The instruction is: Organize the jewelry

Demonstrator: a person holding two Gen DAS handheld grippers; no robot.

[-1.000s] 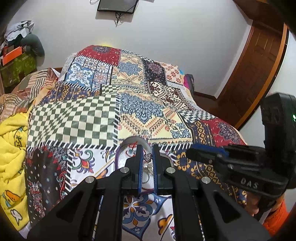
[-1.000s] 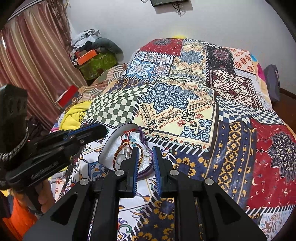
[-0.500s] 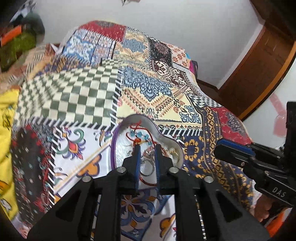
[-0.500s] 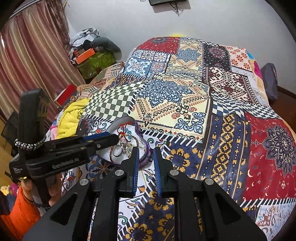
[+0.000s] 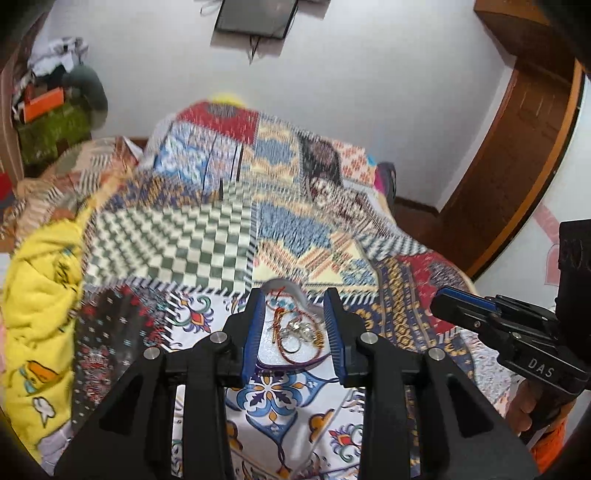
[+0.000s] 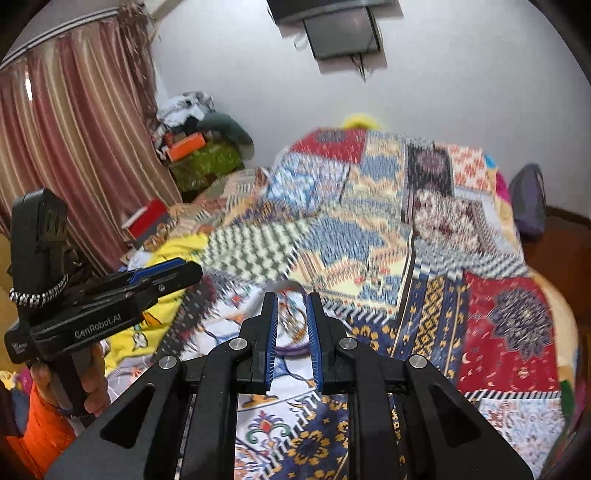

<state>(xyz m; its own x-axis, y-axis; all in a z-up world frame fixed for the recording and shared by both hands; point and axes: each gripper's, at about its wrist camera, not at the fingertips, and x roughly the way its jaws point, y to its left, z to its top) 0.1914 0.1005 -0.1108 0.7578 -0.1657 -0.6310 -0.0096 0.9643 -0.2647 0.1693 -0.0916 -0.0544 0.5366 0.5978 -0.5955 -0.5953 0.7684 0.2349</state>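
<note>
A heart-shaped silver tray (image 5: pixel 275 286) with a purple rim lies on the patchwork bedspread and holds a tangle of red thread bracelets, rings and earrings (image 5: pixel 295 330). My left gripper (image 5: pixel 295 299) is open and empty, its blue-padded fingers spread above the tray's sides. My right gripper (image 6: pixel 291 299) has a narrow gap between its fingers with nothing in it, and it hovers above the near side of the tray (image 6: pixel 286 286). The right gripper also shows at the right of the left wrist view (image 5: pixel 461 302), and the left gripper at the left of the right wrist view (image 6: pixel 173 271).
The patchwork bedspread (image 5: pixel 229 240) covers the whole bed. A yellow blanket (image 5: pixel 37 295) is bunched at the left edge. Piled clothes and boxes (image 6: pixel 195 147) stand by the curtain. A wooden door (image 5: pixel 517 147) is at the right and a screen (image 5: pixel 255 18) hangs on the wall.
My left gripper has opened wide and lifted back from the tray; the jewelry it held now lies in the tray. Both cameras have tilted upward, blurring the bed. The right gripper stayed narrow.
</note>
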